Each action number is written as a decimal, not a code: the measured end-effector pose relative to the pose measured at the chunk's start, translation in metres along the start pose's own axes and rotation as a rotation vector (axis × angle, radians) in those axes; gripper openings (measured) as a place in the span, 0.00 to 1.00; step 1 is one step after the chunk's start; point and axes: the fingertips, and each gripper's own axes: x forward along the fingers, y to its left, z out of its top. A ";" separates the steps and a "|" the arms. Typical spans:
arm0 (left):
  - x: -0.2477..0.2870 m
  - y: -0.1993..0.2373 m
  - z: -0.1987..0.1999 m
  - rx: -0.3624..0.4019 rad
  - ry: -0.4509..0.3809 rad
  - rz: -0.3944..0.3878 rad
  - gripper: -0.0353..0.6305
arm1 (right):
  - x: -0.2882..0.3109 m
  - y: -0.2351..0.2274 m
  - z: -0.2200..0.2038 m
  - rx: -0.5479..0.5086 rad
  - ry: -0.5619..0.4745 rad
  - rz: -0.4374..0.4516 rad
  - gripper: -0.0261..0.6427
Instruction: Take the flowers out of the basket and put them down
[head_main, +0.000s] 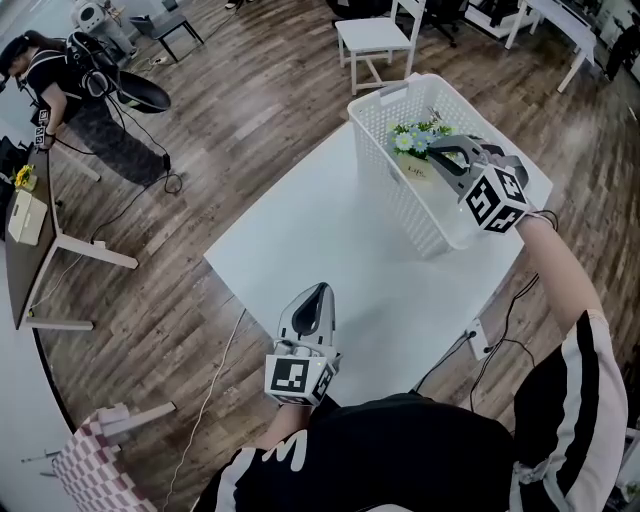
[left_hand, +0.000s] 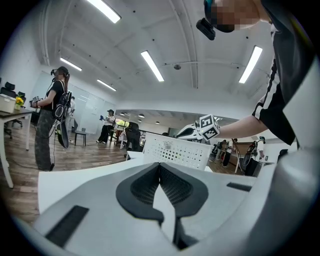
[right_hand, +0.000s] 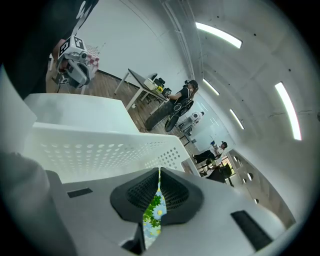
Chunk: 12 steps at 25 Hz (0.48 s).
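A white perforated basket (head_main: 400, 95) stands at the far right corner of the white table (head_main: 330, 250). In it is a bunch of small blue and white flowers (head_main: 415, 137) with green leaves. My right gripper (head_main: 432, 148) reaches down into the basket from the right and is shut on the flowers. In the right gripper view the flowers (right_hand: 154, 215) show in the slit between the closed jaws of the right gripper (right_hand: 159, 172), above the basket wall (right_hand: 100, 147). My left gripper (head_main: 318, 292) hovers shut and empty over the table's near edge, pointing at the basket (left_hand: 175, 150).
A white chair (head_main: 375, 40) stands beyond the basket. A person (head_main: 70, 80) with gear stands far left beside a desk (head_main: 30, 230). A power strip (head_main: 480, 338) with cables hangs off the table's right edge. A checkered seat (head_main: 90, 460) is at bottom left.
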 end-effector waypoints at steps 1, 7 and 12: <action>-0.001 0.000 -0.001 -0.001 0.000 0.001 0.06 | 0.003 0.002 -0.001 -0.005 0.007 0.012 0.07; -0.004 0.003 -0.005 -0.018 0.009 0.013 0.06 | 0.023 0.016 -0.016 -0.104 0.088 0.079 0.07; -0.011 0.012 -0.008 -0.020 0.011 0.035 0.06 | 0.038 0.029 -0.029 -0.040 0.155 0.141 0.07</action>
